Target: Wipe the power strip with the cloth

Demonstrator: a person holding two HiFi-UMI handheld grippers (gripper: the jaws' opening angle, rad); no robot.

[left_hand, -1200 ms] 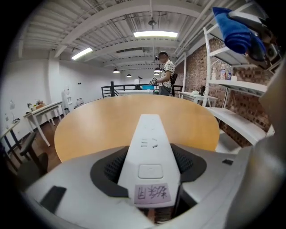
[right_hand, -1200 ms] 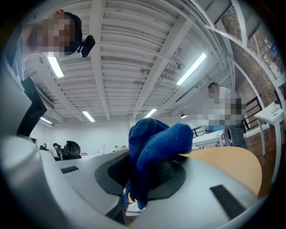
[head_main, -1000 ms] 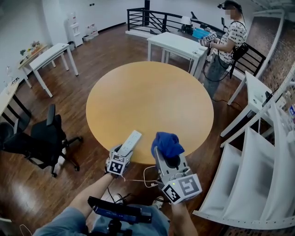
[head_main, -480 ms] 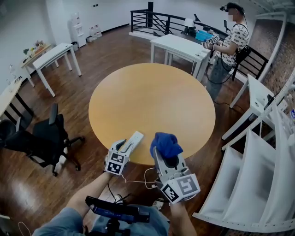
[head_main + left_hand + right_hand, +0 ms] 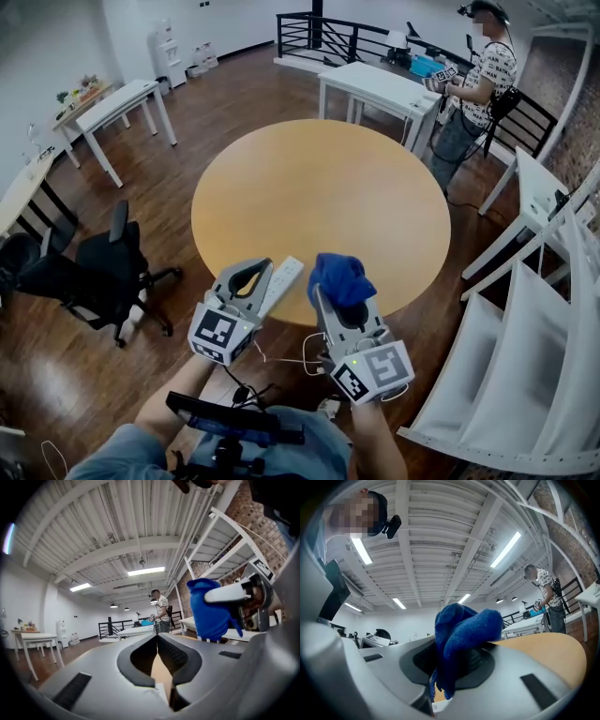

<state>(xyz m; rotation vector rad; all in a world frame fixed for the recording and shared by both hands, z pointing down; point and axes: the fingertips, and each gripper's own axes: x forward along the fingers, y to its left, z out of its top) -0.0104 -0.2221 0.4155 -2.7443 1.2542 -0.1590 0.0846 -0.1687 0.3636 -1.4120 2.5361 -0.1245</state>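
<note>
The white power strip (image 5: 285,278) lies at the near edge of the round wooden table (image 5: 328,187). My left gripper (image 5: 266,266) hovers just left of the strip and over its near end. Its jaws are shut tip to tip with nothing between them; in the left gripper view only bare tabletop shows behind the left gripper (image 5: 157,636). My right gripper (image 5: 339,300) is to the right of the strip, pointing up, shut on a bunched blue cloth (image 5: 339,276). The cloth (image 5: 464,630) bulges out above the jaws and also appears in the left gripper view (image 5: 211,613).
A black office chair (image 5: 94,272) stands left of the table. White tables (image 5: 375,89) (image 5: 117,108) stand at the back. A person (image 5: 480,75) stands at the far right. White shelving (image 5: 525,356) lines the right side. A thin cable (image 5: 302,360) hangs below the table edge.
My left gripper, open around the power strip's near end before, has closed and now shows higher and larger in the head view. The right gripper still holds the cloth in much the same place.
</note>
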